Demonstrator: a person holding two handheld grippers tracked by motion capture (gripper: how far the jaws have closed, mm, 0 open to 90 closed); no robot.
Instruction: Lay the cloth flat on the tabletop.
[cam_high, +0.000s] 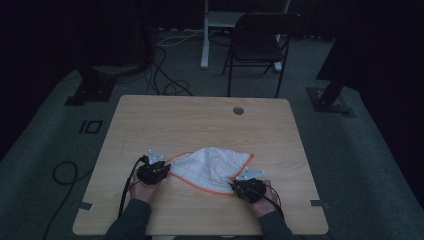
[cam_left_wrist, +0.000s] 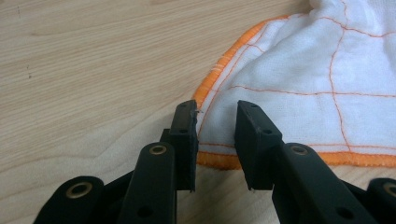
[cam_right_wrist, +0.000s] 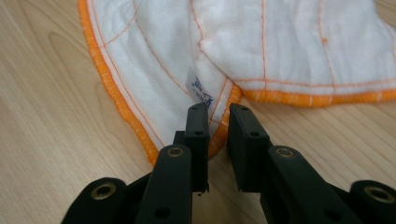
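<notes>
The cloth's (cam_right_wrist: 159, 51) small tag (cam_right_wrist: 198, 88) bears blue print, perhaps lettering, unreadable.

High view: dim and underexposed; the room behind the table (cam_high: 200, 125) falls to near black, fine detail is soft and grainy.
Left gripper view: bright, even light; the cloth (cam_left_wrist: 327, 84) reads clean white without glare, wood grain sharp.
Right gripper view: equally bright, slightly warm; the far cloth (cam_right_wrist: 280, 42) is a little soft.
Shadows: faint and soft under the cloth edges.
Focus: nearest jaw parts at the bottom edges are slightly blurred.
</notes>
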